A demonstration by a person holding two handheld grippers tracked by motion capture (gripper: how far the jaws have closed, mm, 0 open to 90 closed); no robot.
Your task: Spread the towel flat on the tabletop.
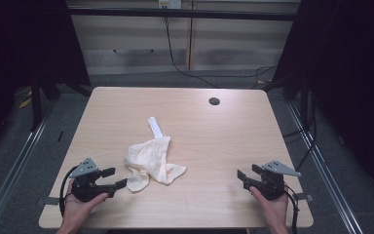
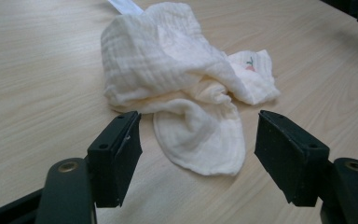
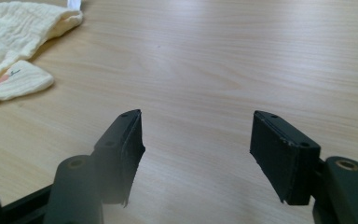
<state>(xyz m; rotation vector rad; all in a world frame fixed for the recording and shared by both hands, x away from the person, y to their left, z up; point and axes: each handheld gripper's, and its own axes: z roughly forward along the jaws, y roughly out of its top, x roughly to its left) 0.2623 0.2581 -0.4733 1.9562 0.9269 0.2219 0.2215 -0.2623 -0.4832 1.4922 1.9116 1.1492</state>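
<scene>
A crumpled cream muslin cloth [image 1: 151,158] lies left of the table's middle, with a white strap [image 1: 154,126] sticking out behind it. My left gripper [image 1: 118,178] is open at the front left, its jaws pointing at the cloth's near corner, just short of it. Seen from the left gripper view, the cloth [image 2: 182,79] sits right ahead of the open left gripper [image 2: 198,133], nothing between its jaws. My right gripper [image 1: 247,173] is open at the front right, far from the cloth. In the right gripper view, the right gripper [image 3: 196,135] stands over bare wood with the cloth [image 3: 14,42] at upper left.
The light wooden table [image 1: 224,141] has a round cable hole [image 1: 214,101] near its back edge. Black curtains hang on both sides. A cabinet and trailing cables [image 1: 175,58] stand beyond the table. A hand holds each gripper at the table's front edge.
</scene>
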